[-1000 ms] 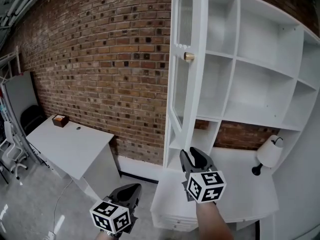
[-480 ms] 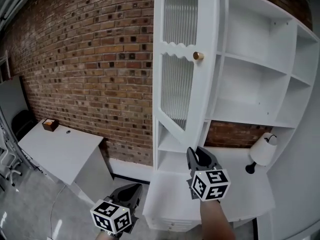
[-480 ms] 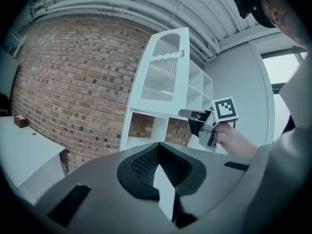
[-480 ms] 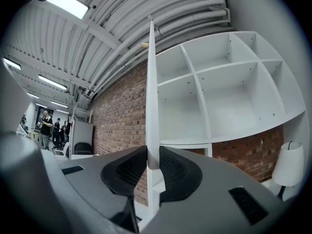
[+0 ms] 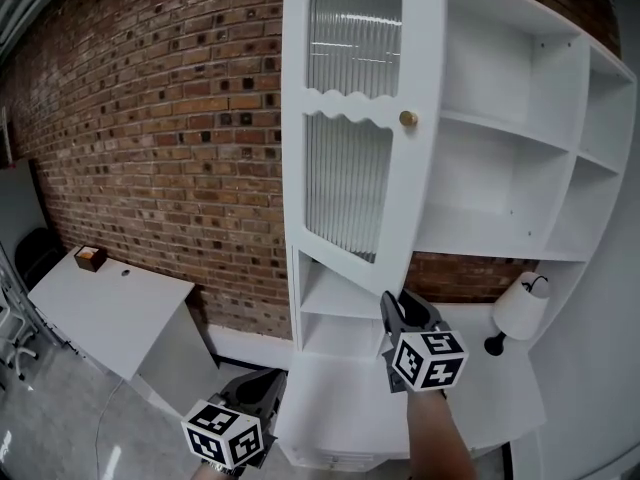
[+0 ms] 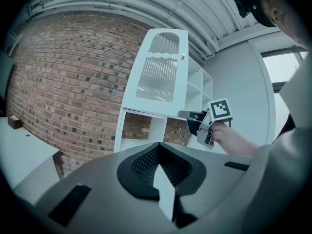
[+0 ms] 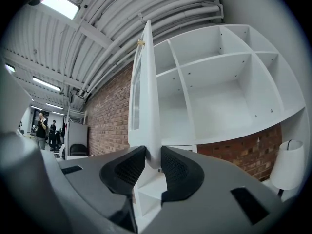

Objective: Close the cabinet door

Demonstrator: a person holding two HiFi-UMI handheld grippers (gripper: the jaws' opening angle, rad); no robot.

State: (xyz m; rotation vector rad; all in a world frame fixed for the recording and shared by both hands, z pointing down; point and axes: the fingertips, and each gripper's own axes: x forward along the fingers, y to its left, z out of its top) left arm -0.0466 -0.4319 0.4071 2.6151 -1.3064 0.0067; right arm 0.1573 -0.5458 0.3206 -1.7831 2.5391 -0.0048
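1. Brick wall [image 5: 180,138] behind, head view: the cabinet door [image 5: 355,128] was edge-on and now shows its ribbed glass face, so closing is under way, though it stands well off the cabinet [image 5: 520,168]. My right gripper [image 5: 400,303] is at its lower edge; my left gripper [image 5: 262,383] is low and apart from it
2. Left gripper view: my jaws are together with nothing between them; the door is ajar ahead
3. Right gripper view: the door's lower edge sits between my pads, both touching it. The jaws have just been opening slightly, so my hold may be loosening; I judge more swing is needed
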